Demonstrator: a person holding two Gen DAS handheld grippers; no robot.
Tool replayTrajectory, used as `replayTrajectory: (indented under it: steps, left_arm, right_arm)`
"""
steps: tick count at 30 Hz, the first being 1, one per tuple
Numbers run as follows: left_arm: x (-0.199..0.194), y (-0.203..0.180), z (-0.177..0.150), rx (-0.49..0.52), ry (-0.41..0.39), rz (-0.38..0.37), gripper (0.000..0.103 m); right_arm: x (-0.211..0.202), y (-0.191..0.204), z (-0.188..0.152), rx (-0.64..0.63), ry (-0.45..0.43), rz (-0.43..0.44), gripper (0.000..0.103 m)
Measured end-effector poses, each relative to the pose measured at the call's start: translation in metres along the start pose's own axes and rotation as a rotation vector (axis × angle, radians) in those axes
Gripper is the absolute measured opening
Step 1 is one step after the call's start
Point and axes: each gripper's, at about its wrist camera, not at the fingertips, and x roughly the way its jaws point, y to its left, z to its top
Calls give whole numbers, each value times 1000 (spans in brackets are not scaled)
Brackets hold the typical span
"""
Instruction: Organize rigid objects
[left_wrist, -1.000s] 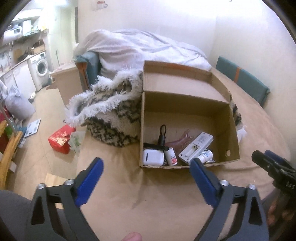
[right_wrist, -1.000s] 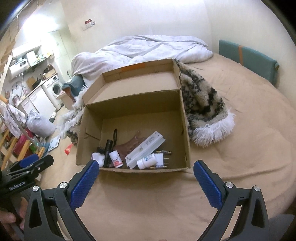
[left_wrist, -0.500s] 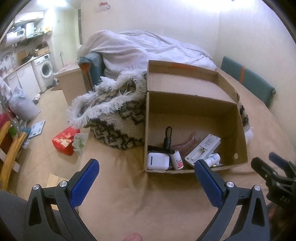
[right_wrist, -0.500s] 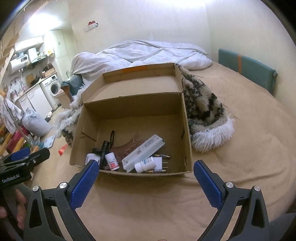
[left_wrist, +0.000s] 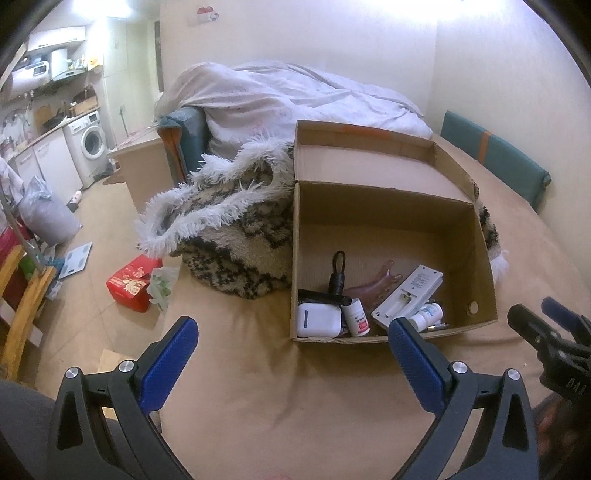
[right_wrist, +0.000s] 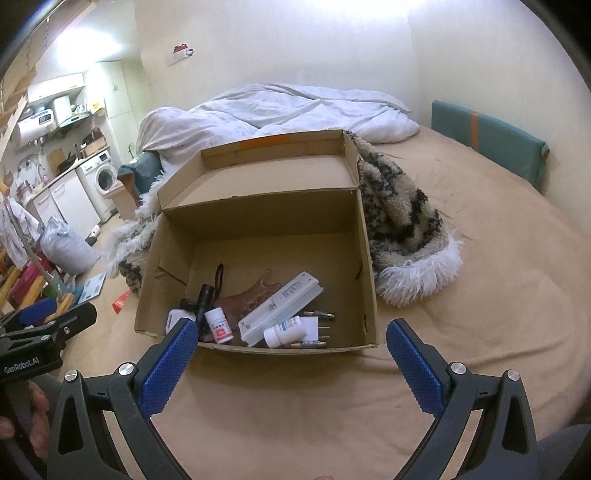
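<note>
An open brown cardboard box (right_wrist: 364, 258) sits on the tan bed (right_wrist: 480, 295), holding white pill bottles (right_wrist: 284, 332) along its near wall. Both grippers, left (left_wrist: 291, 354) and right (right_wrist: 290, 354), hover before it, jaws spread wide and empty.

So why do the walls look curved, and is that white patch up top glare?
Left wrist view: fisheye lens bends the edges, black corners are the lens rim; ceiling light blows out white. Right wrist view: same bending, wall overexposed, yet the cardboard box stays sharp.
</note>
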Motion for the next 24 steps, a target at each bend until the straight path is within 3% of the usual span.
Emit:
replayTrajectory:
  steps: [24]
  left_arm:
    - [4,1,-2,-3,16,2,103]
  right_arm:
    - [1,-3,0,8,4,0,103]
